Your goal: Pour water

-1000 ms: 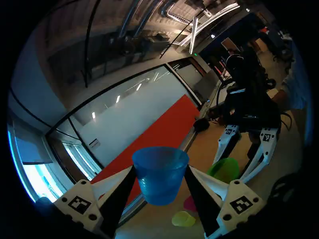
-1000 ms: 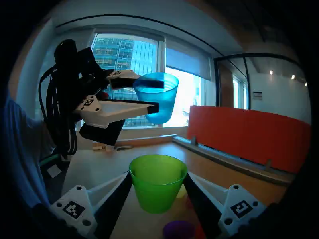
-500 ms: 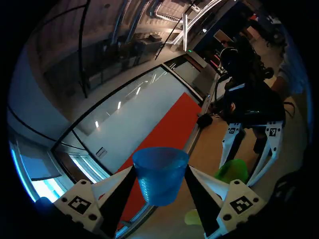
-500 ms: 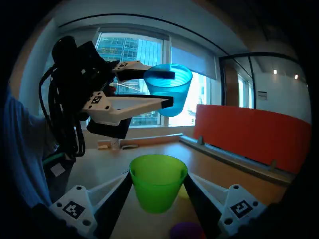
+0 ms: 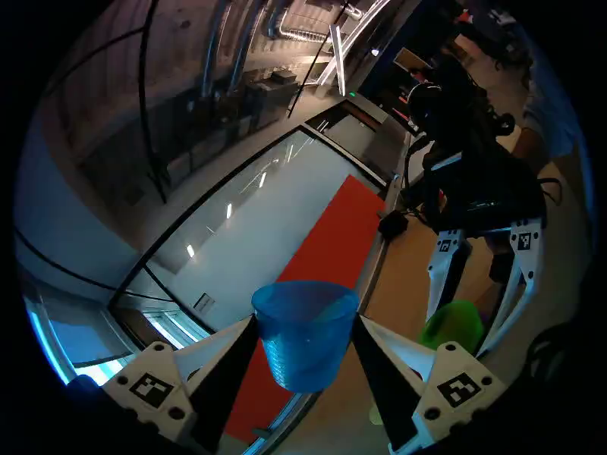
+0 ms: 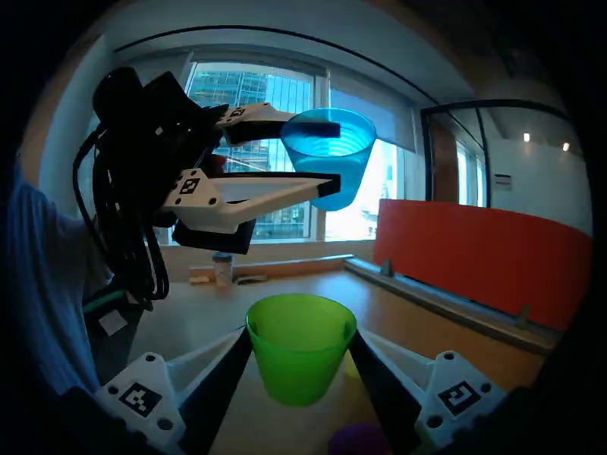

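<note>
Snugly between jaws sit the blue cup [image 5: 306,341] and green cup [image 6: 301,356].

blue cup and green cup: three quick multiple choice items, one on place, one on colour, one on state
1. In the right gripper view, where is the blue cup relative to the green cup?
A) above it
B) inside it
C) below it

2. The panel along the table's far edge is:
A) orange-red
B) yellow
C) white

3. The left gripper is:
A) open
B) shut on the blue cup
C) shut on nothing

Answers:
1 A, it hangs higher than the green cup's rim.
2 A, the panel is plainly orange-red.
3 B, both fingers press the cup's sides.
</note>
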Available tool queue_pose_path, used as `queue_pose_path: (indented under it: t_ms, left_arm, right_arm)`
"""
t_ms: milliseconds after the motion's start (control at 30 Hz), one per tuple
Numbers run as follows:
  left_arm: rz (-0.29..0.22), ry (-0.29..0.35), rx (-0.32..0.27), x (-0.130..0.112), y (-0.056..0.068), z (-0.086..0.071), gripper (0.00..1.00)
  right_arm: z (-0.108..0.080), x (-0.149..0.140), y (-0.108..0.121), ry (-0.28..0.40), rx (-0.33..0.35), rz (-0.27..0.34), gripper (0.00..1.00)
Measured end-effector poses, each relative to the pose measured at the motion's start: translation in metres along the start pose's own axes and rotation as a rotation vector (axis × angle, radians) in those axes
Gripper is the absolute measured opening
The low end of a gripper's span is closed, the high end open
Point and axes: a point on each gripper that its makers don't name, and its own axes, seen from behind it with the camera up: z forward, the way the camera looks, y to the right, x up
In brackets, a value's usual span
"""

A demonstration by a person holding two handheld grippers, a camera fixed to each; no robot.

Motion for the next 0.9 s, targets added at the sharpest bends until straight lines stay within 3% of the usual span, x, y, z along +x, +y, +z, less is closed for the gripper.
queue_pose_path:
  t_ms: [900]
  left_arm:
    - [0.177,0.005,0.035,0.0105,-0.0093,0.0036,0.84]
  right_arm:
    - [-0.005,0.001,0.0048,0.006,-0.011,-0.01,0.9]
